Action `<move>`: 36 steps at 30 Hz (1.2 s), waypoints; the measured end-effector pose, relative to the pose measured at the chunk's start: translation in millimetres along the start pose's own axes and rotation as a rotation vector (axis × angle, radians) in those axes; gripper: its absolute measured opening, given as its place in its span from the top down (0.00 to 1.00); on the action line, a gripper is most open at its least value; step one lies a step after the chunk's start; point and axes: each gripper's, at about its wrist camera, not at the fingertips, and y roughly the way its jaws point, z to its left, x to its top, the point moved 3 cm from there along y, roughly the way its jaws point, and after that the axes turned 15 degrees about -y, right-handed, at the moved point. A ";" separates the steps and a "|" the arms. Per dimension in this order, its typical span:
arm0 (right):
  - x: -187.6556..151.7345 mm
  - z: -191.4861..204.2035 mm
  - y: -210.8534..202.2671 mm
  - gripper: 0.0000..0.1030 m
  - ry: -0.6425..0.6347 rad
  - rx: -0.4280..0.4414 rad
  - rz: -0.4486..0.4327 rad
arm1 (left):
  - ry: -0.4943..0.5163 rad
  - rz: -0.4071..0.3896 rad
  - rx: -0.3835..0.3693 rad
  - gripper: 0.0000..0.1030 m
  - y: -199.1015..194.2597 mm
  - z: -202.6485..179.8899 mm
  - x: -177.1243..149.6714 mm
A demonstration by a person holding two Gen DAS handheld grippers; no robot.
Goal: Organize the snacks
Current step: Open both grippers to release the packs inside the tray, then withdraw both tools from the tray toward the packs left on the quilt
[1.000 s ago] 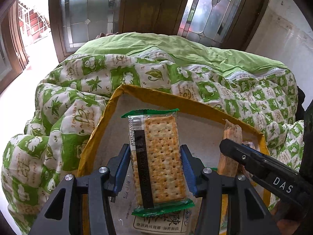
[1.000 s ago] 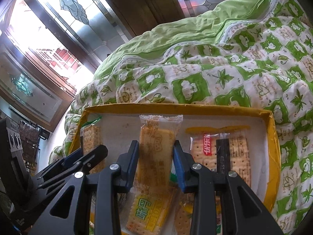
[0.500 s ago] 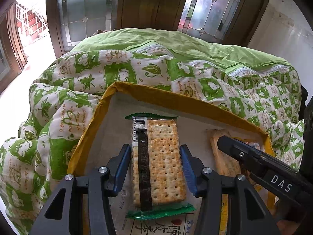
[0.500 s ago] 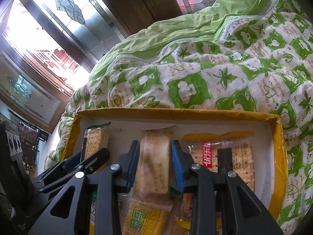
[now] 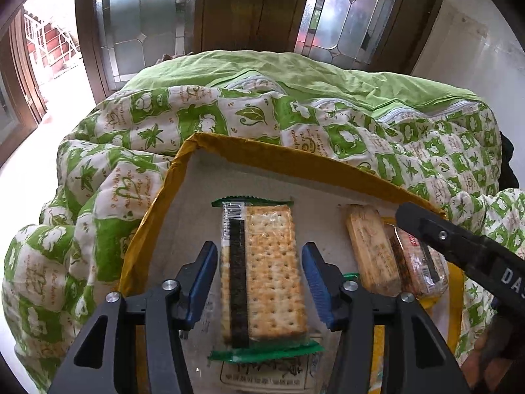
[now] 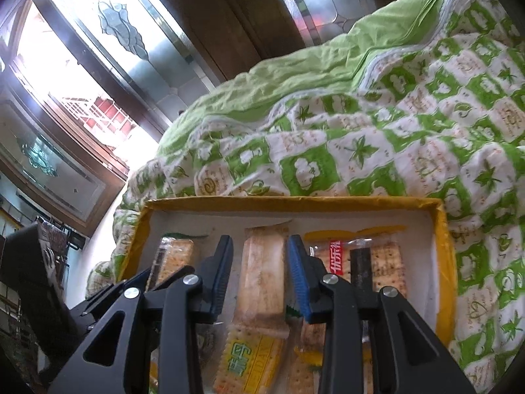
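Note:
A yellow-rimmed box (image 5: 262,156) with a white floor lies on a green quilt. In the left wrist view my left gripper (image 5: 259,252) is open around a green-ended cracker pack (image 5: 262,272) that lies flat on the box floor; the pads stand clear of it. In the right wrist view my right gripper (image 6: 261,246) is open astride a tan cracker pack (image 6: 262,272) lying in the box (image 6: 295,202). A red-labelled cracker pack (image 6: 367,266) lies to its right. The tan pack (image 5: 370,249) also shows in the left wrist view.
The green and white quilt (image 5: 229,118) bulges around the box on all sides. More snack packs (image 6: 249,358) lie in the box near my right gripper. Wooden doors with patterned glass (image 5: 137,16) stand behind the bed. The right gripper's arm (image 5: 466,249) crosses the left view.
Both grippers lowered their packs flat onto the box floor and opened off them. The cracker pack and the tan pack now lie loose between the fingers.

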 end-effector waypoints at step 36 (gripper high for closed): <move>-92.4 12.9 -100.9 0.26 -0.023 -0.072 -0.054 | -0.011 -0.063 -0.011 0.21 -98.1 32.1 -106.8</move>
